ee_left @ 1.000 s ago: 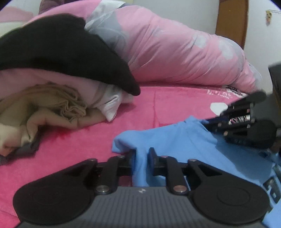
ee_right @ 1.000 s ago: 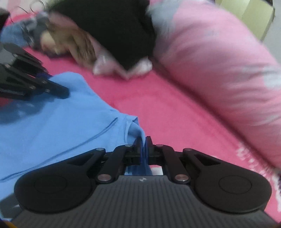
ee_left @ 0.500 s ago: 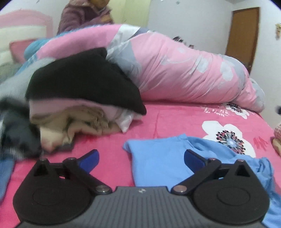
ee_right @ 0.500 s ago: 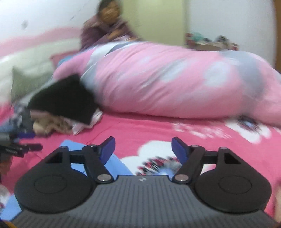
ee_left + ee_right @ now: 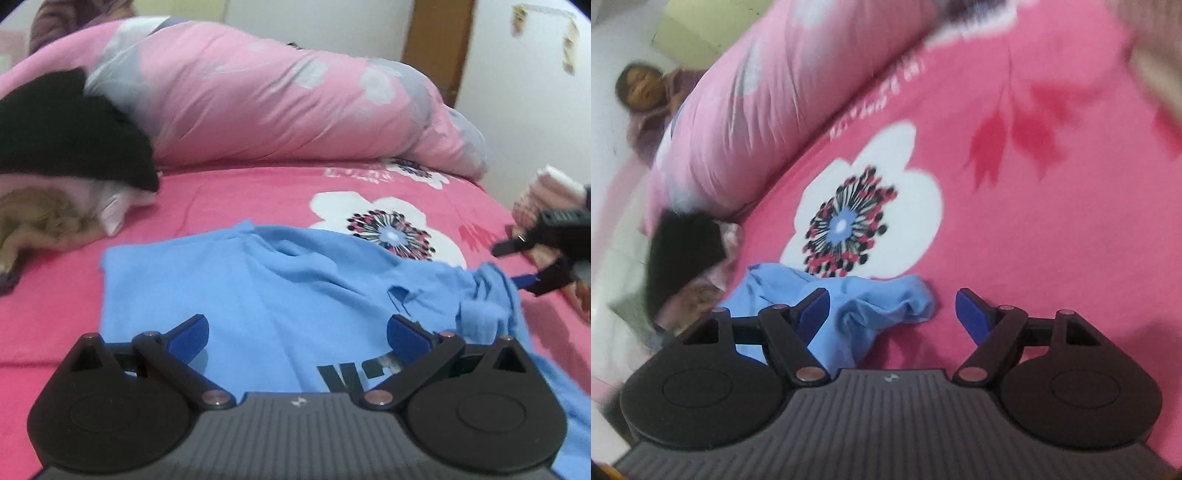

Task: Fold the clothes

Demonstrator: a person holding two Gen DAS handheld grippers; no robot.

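At far left, a heap of other clothes [image 5: 55, 177] topped by a black garment [image 5: 74, 136] lies on the bed [image 5: 258, 192], well apart from your work. Your left hand-held gripper [image 5: 297, 334] stands wide, holding nothing, over the near part of the blue shirt [image 5: 229, 288], which lies spread on the pink sheet with its left edge fairly flat. Further right the cloth bunches into a twisted sleeve [image 5: 484, 302]. Your right hand-held gripper [image 5: 892, 310] is also wide and empty, its left finger over that rumpled end, its right finger above bare sheet.

If you close on the bunch as it lies, you will likely catch several layers at once, and the fold would come out crooked; pulling could also drag the flat left side out of line.

Black print [image 5: 354, 373] shows on the shirt between the left fingers, cut off and too blurred to read.
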